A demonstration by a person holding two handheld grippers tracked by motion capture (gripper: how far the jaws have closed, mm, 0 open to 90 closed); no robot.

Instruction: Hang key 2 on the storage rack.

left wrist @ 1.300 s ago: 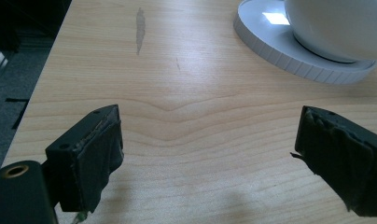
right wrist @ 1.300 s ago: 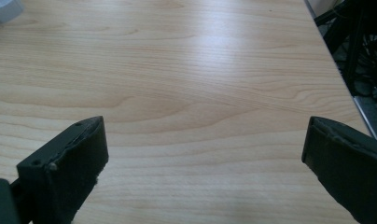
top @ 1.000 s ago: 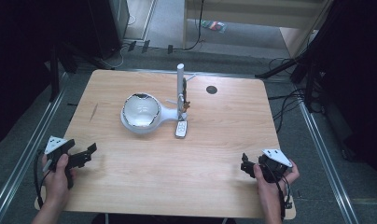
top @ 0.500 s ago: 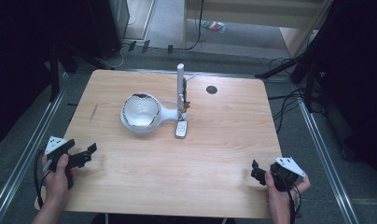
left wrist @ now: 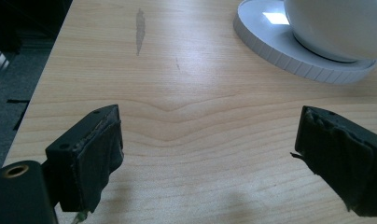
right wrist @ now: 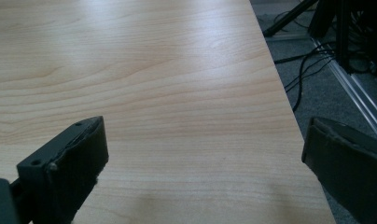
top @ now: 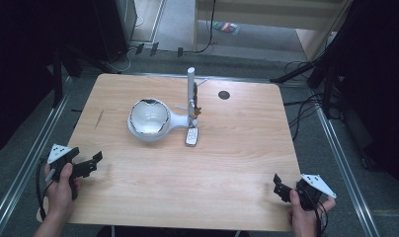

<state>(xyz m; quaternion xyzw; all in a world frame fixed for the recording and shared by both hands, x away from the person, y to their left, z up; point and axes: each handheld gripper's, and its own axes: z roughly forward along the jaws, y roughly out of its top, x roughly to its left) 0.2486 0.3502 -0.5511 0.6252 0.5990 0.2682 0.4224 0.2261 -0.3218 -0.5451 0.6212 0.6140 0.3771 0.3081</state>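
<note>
On the desk (top: pixel 227 168), a white bowl (top: pixel 149 118) sits in the middle, its inside looking empty. Left tool (top: pixel 95 161) waits near it, right tool (top: pixel 278 186) well apart; both have jaws wide apart, holding nothing.

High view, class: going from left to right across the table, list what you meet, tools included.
Left tool → white bowl-shaped lamp head → small remote → round black hole in the tabletop → right tool.
</note>
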